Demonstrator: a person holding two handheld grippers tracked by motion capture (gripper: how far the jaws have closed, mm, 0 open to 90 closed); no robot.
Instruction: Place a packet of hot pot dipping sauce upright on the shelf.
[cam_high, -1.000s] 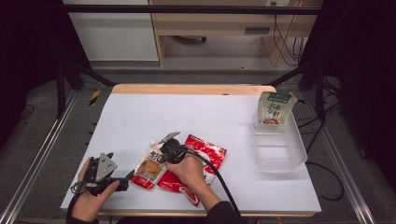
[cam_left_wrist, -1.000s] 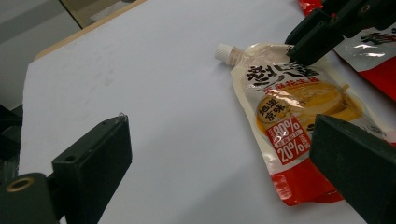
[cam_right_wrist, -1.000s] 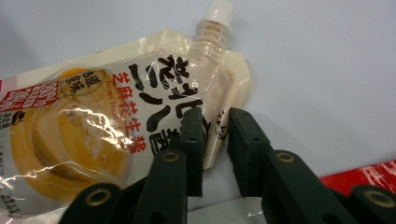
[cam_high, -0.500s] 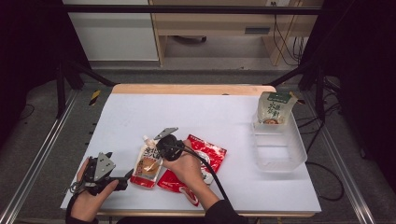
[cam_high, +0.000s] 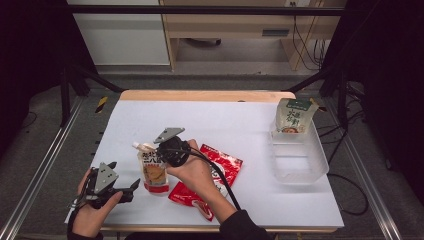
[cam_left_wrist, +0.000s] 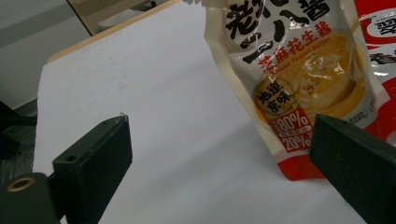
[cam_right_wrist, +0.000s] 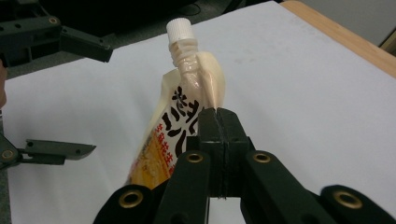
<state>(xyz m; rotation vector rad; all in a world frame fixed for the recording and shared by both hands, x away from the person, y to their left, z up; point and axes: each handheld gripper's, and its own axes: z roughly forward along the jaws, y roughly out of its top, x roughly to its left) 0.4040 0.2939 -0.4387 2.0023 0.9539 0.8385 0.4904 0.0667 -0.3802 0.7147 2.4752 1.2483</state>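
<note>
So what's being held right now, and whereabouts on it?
The right gripper is shut on the spouted sauce pouch, pinching its upper edge just below the white cap. The left gripper is open and holds nothing.

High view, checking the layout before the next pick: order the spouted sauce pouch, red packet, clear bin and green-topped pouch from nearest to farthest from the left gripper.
From the left gripper:
1. Spouted sauce pouch, just right.
2. Red packet, farther right.
3. Clear bin, right edge.
4. Green-topped pouch, standing at the bin's far end.

Red packet (cam_high: 220, 167) partly hidden under right hand (cam_high: 197, 172).
</note>
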